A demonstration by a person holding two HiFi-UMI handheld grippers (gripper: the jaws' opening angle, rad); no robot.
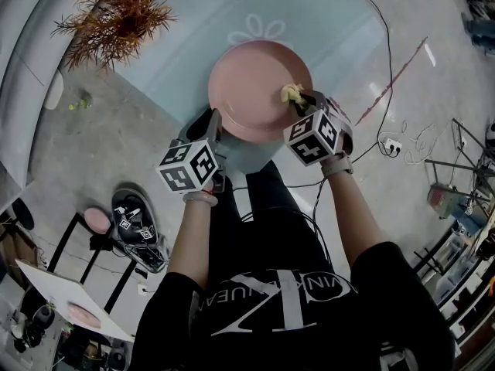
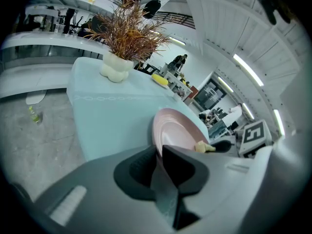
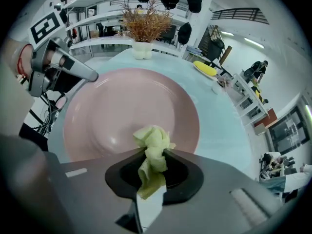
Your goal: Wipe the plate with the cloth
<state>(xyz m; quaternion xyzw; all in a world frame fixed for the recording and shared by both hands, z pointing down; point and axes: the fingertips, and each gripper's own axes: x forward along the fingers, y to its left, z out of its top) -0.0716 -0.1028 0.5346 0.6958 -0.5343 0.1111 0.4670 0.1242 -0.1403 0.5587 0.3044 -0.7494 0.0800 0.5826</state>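
Our left gripper point(image 1: 213, 124) has its jaws closed on the near rim of the pink plate point(image 1: 249, 79), which is at the near edge of the pale blue table point(image 1: 186, 29). Our right gripper point(image 1: 300, 101) has its 2 jaws pinched tight on a crumpled yellow-green cloth point(image 1: 291, 93), the wad over the plate's right side. A dried plant point(image 1: 116, 10) stands well apart.

The cloth point(image 1: 291, 93) lies on the plate's point(image 1: 247, 83) right, plant point(image 1: 116, 14) beyond.
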